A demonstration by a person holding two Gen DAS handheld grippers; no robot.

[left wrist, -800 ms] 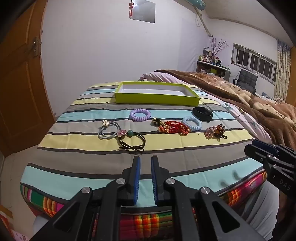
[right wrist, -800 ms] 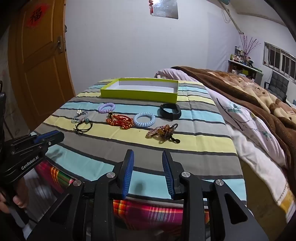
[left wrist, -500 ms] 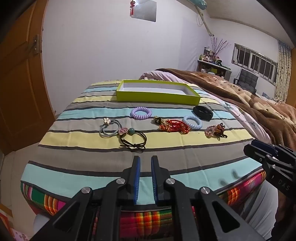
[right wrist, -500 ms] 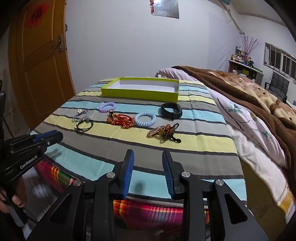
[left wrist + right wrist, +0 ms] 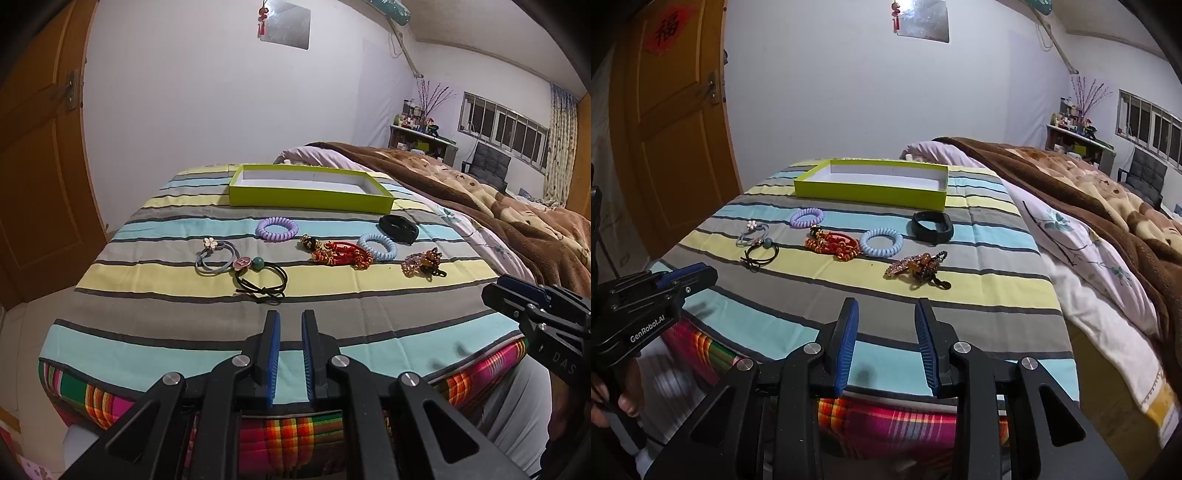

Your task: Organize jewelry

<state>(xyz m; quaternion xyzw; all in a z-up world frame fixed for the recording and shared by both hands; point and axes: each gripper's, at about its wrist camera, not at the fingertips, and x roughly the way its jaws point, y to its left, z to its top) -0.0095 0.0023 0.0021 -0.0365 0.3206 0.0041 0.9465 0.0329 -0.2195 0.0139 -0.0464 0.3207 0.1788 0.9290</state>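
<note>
Jewelry lies in a loose row on the striped bed cover: a grey hair tie with a flower (image 5: 215,255), a black hair tie with beads (image 5: 260,281), a purple spiral ring (image 5: 277,229), a red beaded bracelet (image 5: 341,254), a blue spiral ring (image 5: 378,246), a black band (image 5: 398,229) and a brown rhinestone clip (image 5: 423,263). An empty lime-green box (image 5: 306,188) stands behind them. My left gripper (image 5: 290,325) is narrowly open and empty, short of the black hair tie. My right gripper (image 5: 886,314) is open and empty, short of the clip (image 5: 918,266).
A brown blanket (image 5: 1089,184) and a floral sheet (image 5: 1082,251) cover the bed to the right. A wooden door (image 5: 668,122) stands at the left. The bed's near edge shows a plaid mattress side (image 5: 288,443).
Both grippers have edged slightly forward toward the jewelry. The jaws keep the same opening. Nothing on the bed has moved.
</note>
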